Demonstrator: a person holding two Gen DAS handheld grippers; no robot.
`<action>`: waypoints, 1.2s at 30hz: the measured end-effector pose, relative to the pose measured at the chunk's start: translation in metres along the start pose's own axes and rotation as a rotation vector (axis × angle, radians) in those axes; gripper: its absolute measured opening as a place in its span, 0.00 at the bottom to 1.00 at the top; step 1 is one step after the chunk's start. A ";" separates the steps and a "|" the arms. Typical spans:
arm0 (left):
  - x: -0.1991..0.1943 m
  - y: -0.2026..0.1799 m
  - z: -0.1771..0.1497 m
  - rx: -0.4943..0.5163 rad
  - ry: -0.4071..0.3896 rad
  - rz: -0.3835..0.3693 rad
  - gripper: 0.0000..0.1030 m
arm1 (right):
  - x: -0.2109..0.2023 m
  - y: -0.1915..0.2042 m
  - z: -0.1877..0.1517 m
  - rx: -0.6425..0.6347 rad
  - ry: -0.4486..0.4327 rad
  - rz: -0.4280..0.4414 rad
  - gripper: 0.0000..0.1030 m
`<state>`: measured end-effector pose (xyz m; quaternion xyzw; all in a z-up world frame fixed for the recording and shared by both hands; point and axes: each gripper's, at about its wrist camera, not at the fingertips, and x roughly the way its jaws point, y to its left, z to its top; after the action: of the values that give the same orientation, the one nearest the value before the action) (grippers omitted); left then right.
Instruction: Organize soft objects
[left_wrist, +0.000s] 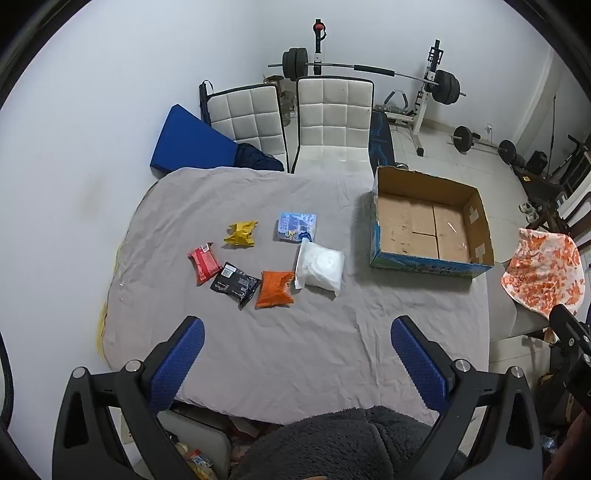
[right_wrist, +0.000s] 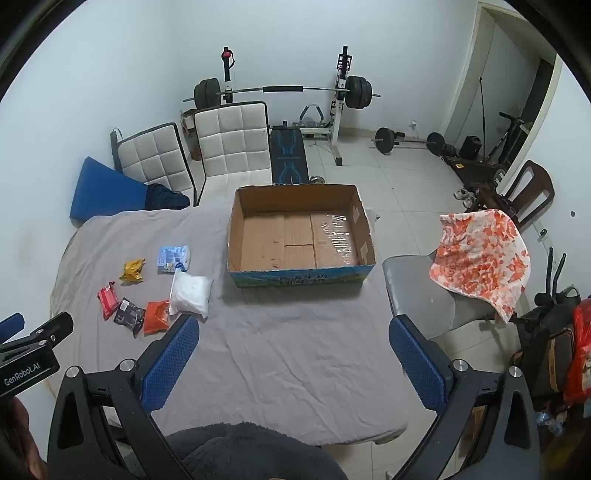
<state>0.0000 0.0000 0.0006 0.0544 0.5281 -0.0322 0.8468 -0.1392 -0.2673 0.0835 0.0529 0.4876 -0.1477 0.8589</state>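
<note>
Packets (left_wrist: 275, 288) orange, black, red, yellow, white pouch (left_wrist: 320, 266) puffy

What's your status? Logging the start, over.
Left gripper open, right gripper open, both empty. Six soft packets loose on the grey sheet; cardboard box empty. Nothing in the way.

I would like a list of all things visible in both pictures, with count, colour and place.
packets: six, yellow, light blue, red, black, orange, white; grouped on the sheet's left part
box: one, brown cardboard, open, nothing inside; on the sheet, right of the packets
sheet: one, grey; covers the table
chairs: two, white; behind the table
towel: one, white and orange; on a grey chair, right
barbell: one, black; on rack by the wall
left gripper: blue fingers, open
right gripper: blue fingers, open
</note>
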 end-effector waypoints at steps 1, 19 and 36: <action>0.000 0.001 0.000 -0.005 -0.003 -0.009 1.00 | 0.000 0.001 0.000 -0.001 0.000 -0.003 1.00; -0.005 -0.009 0.005 0.001 -0.004 -0.019 1.00 | -0.011 -0.017 0.011 0.010 -0.020 0.009 1.00; -0.005 -0.012 0.005 -0.002 -0.007 -0.022 1.00 | -0.010 -0.018 0.019 0.011 -0.028 0.006 1.00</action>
<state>0.0007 -0.0120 0.0061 0.0476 0.5255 -0.0409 0.8484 -0.1337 -0.2871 0.1029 0.0568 0.4747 -0.1485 0.8657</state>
